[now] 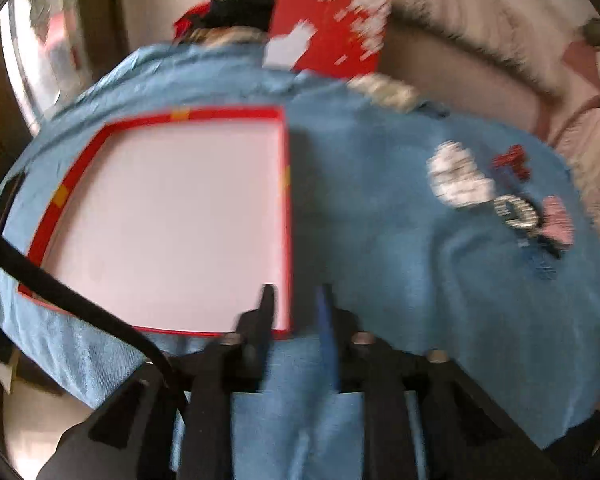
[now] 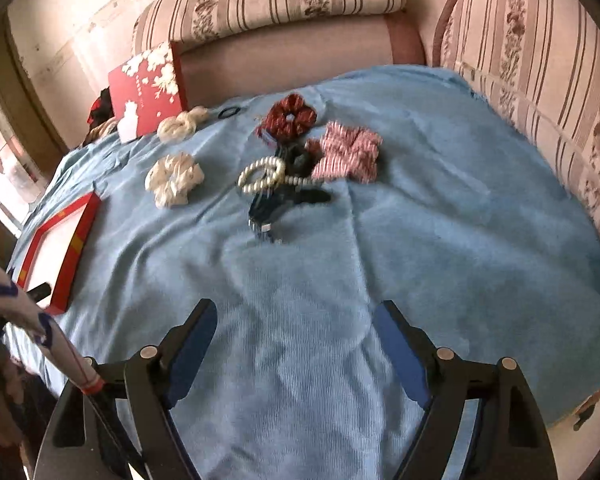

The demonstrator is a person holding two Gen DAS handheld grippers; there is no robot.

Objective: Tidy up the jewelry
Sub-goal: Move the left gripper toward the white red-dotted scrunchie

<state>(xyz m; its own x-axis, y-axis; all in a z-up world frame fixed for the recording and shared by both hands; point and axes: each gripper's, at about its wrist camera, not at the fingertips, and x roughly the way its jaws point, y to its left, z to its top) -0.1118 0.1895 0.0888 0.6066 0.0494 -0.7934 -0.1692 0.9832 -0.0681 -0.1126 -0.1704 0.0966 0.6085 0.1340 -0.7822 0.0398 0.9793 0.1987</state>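
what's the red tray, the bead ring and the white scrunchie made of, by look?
Red tray: likely cardboard, smooth printed finish; thin straight walls, gold marks, flat pale inside.
Bead ring: round glossy cream beads, pearl-like; probably imitation, can't tell.
White scrunchie: soft gathered fabric, slight sheen, puffy folds.
All lie on the blue cloth, which looks like matte ribbed textile.
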